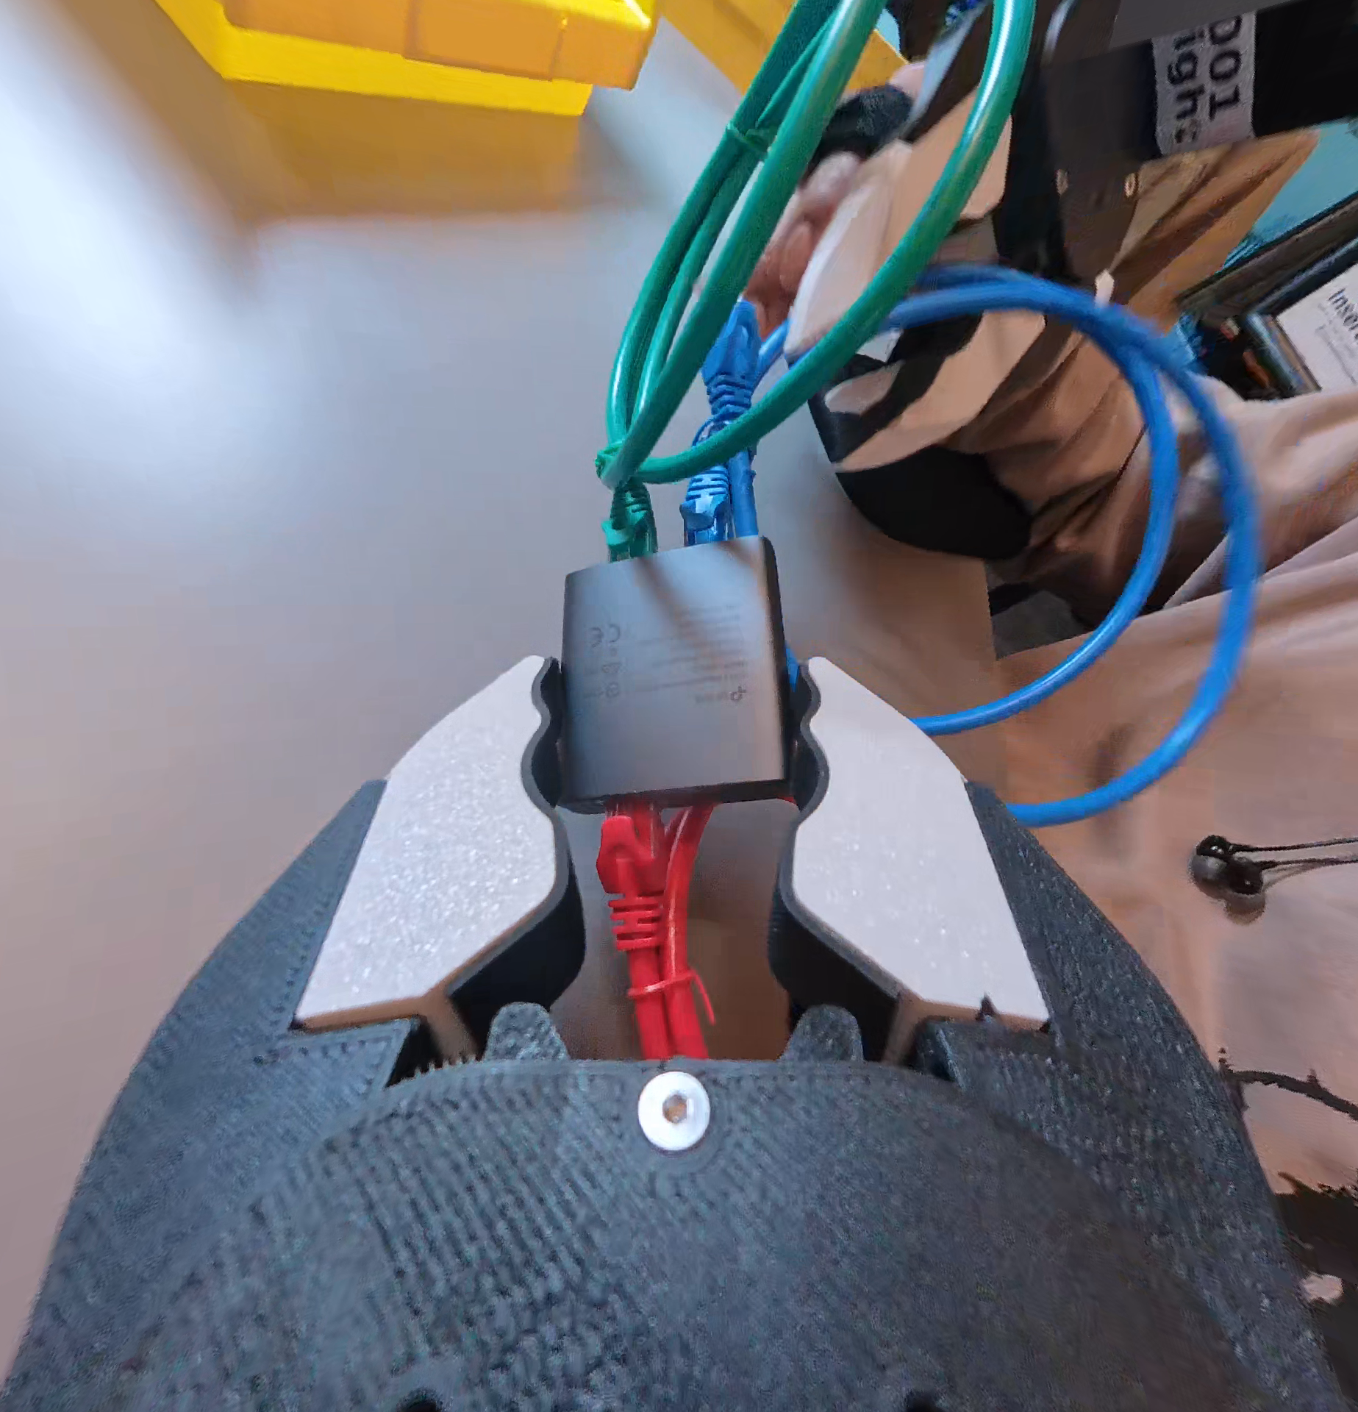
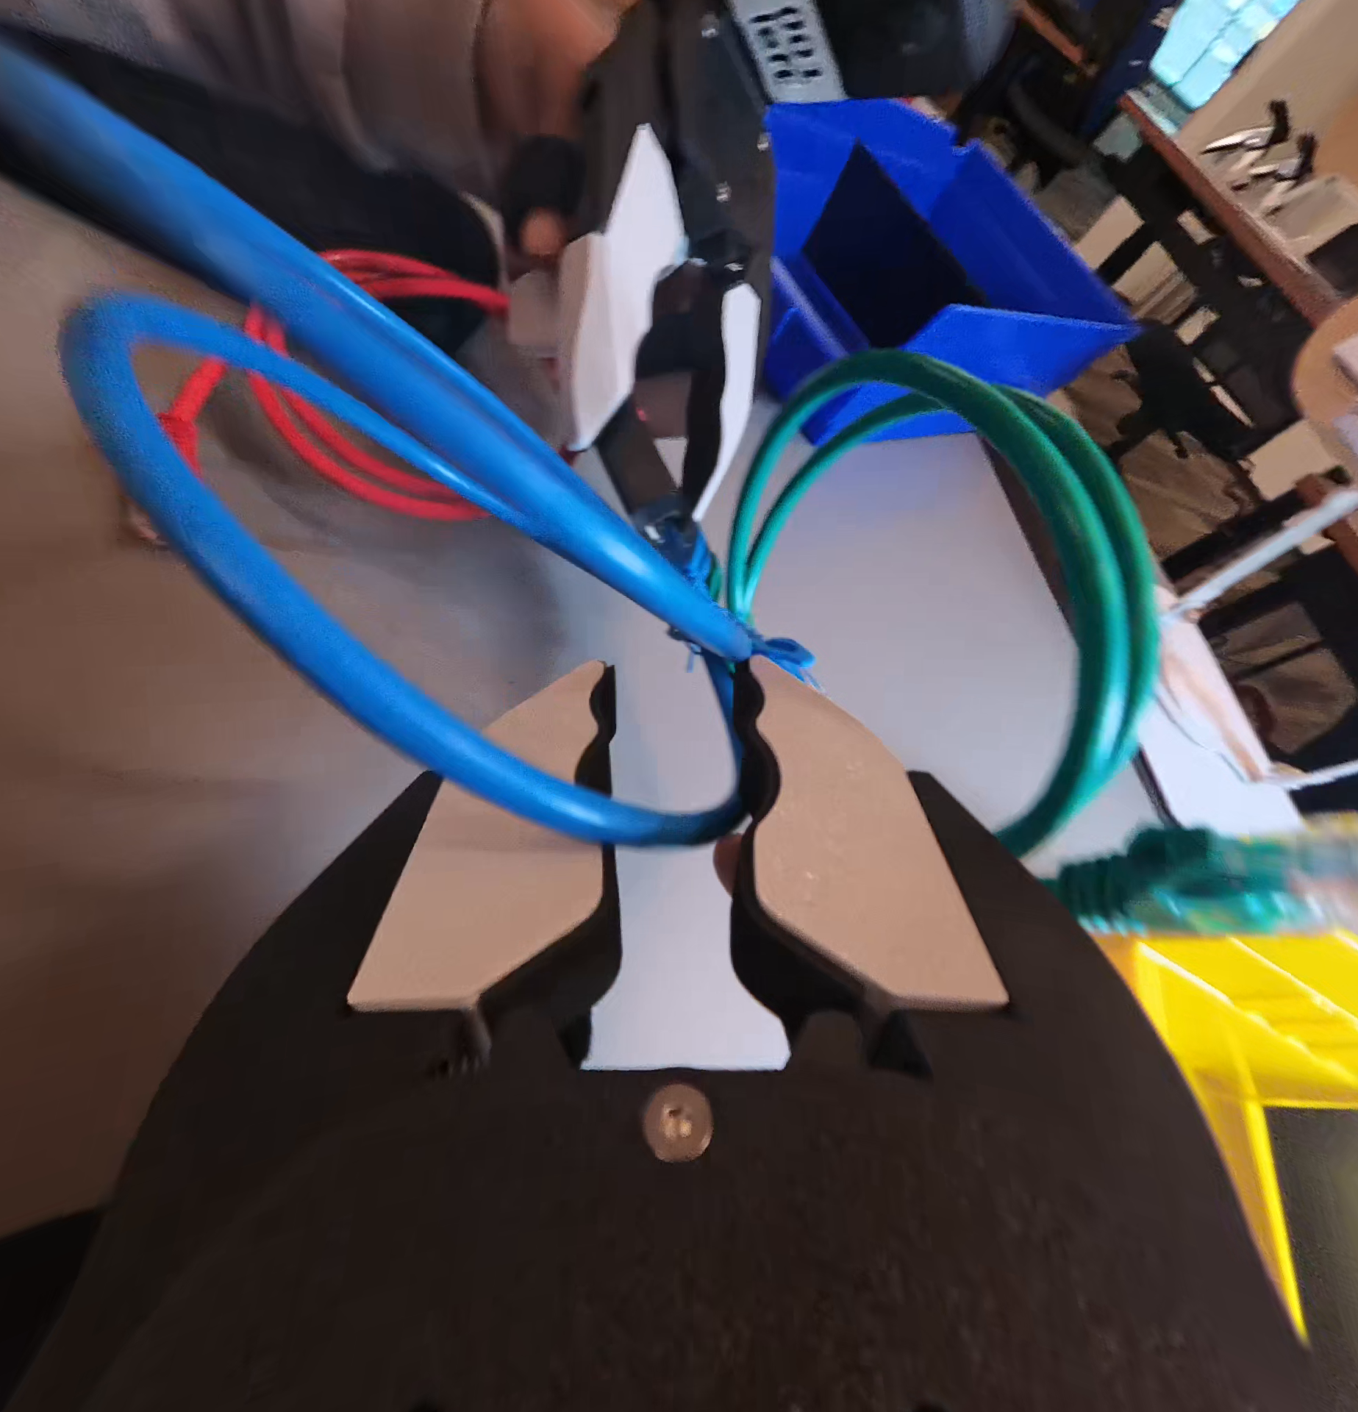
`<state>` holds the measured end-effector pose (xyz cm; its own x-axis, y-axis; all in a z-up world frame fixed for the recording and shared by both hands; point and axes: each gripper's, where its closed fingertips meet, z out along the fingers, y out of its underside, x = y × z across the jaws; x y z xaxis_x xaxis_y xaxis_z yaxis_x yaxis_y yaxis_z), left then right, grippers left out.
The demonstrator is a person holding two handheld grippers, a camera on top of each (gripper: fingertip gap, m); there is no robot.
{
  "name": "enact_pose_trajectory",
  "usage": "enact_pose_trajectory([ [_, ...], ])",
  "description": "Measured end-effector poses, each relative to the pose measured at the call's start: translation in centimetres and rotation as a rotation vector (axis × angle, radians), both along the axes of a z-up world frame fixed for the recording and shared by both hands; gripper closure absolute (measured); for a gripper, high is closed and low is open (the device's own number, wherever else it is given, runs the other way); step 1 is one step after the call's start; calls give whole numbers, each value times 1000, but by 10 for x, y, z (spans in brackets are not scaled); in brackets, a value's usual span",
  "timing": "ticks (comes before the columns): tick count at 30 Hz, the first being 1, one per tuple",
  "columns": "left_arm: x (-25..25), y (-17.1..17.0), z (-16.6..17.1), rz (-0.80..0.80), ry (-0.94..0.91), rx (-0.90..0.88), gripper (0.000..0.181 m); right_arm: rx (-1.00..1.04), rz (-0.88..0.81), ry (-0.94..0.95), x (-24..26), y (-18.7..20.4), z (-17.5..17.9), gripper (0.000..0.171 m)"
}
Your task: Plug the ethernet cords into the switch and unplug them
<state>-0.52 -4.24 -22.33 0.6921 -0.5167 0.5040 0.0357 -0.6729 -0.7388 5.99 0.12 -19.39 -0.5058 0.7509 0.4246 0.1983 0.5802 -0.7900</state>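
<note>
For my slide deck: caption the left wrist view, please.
Left claw grips a black switch with green, blue and red cords attached.

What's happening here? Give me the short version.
A person works two handheld grippers. The left gripper is clamped on a small black switch, with green cord and blue cord plugged into its far side and a red cord into its near side. The right gripper is open, with the blue cord's loop running between its fingers.

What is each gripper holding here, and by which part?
The left gripper clamps the small black plastic switch by its two side faces. The right gripper is open; the looped blue ethernet cord passes between its fingers, ungripped.
</note>
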Motion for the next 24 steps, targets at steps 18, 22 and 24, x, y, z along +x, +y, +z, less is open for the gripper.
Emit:
enact_pose_trajectory([
  [18, 2, 4, 21, 40, -214, -8, 123, -10, -38, 123, -23, -18, 9, 149],
  [22, 13, 0, 8, 0, -141, -47, 123, 189, -82, 142, -29, -9, -1, 143],
  [24, 18, -3, 2, -23, -96, -59, 123, 224, -76, 108, -29, -12, -10, 141],
])
